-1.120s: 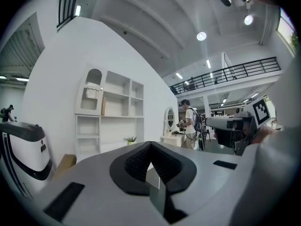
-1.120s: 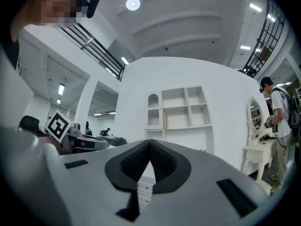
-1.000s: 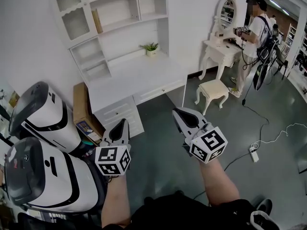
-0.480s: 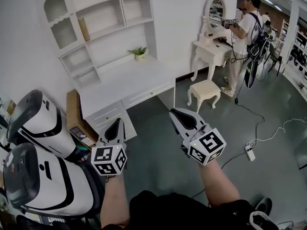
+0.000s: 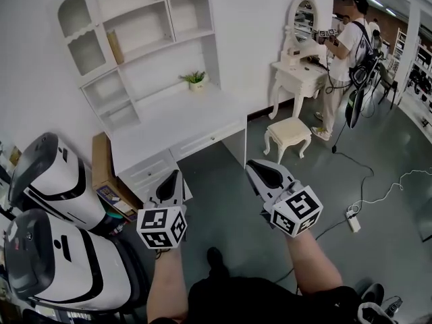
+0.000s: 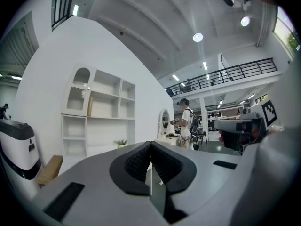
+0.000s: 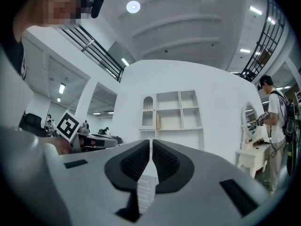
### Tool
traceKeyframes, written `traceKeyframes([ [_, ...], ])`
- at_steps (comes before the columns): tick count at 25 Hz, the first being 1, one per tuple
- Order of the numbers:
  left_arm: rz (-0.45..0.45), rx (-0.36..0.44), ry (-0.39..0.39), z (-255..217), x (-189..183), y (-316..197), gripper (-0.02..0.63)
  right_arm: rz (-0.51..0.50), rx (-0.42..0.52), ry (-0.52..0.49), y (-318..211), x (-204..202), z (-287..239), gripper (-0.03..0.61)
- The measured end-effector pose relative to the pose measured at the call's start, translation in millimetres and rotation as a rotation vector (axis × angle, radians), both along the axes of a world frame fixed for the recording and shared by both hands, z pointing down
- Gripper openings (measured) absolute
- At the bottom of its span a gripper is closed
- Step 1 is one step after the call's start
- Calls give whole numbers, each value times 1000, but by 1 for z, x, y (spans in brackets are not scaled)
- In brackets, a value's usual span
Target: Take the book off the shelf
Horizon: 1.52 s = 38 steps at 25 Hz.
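- Head view: the book [image 5: 116,46] stands on end in the shelf unit [image 5: 177,9] above the desk [image 5: 177,111]. It is at the left side of the wide middle compartment. Its long axis runs up and down with a slight lean, and a narrow edge faces me.
- Head view: the left gripper [image 5: 171,178] and right gripper [image 5: 258,170] hover over the floor, well apart from the shelf, noses aimed toward the desk. Both sets of jaws look drawn together, with nothing in them.
- Left gripper view: I see the left gripper [image 6: 151,149] with its pads pressed against each other and nothing between them. The book [image 6: 89,106] is a thin tan strip, upright on its shelf, far off to the left of the jaw tips.
- Right gripper view: the right gripper [image 7: 151,146] is pressed together pad to pad and empty. The book [image 7: 158,122] stands upright in the distant shelf, above the jaw tips.
- The book is too small in every view for me to make out its cover or any lettering.
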<state>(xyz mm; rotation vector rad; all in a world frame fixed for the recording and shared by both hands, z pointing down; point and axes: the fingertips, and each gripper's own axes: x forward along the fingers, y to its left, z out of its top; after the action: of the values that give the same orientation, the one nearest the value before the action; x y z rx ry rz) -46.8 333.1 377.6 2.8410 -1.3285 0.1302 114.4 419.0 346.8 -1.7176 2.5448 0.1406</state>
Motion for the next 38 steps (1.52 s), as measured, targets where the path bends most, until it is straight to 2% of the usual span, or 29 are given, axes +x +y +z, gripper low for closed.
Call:
traceKeyframes([
  [8,27,2,-1,2,10,-59,9,23,-12,-1,-58,11,2,15],
  [17,44,-23,-18,17,12,-152,9,-37,-89,25,-161,-17,24,15],
  [21,61,-30,-17,20,8,-195,9,-22,-102,32,-201,-19,26,15],
  [26,75,-46,-10,24,-3,-243,9,-9,-148,31,-248,-28,37,15],
  [38,61,-66,-6,28,-47,-321,9,-80,-207,34,-333,-85,51,15],
])
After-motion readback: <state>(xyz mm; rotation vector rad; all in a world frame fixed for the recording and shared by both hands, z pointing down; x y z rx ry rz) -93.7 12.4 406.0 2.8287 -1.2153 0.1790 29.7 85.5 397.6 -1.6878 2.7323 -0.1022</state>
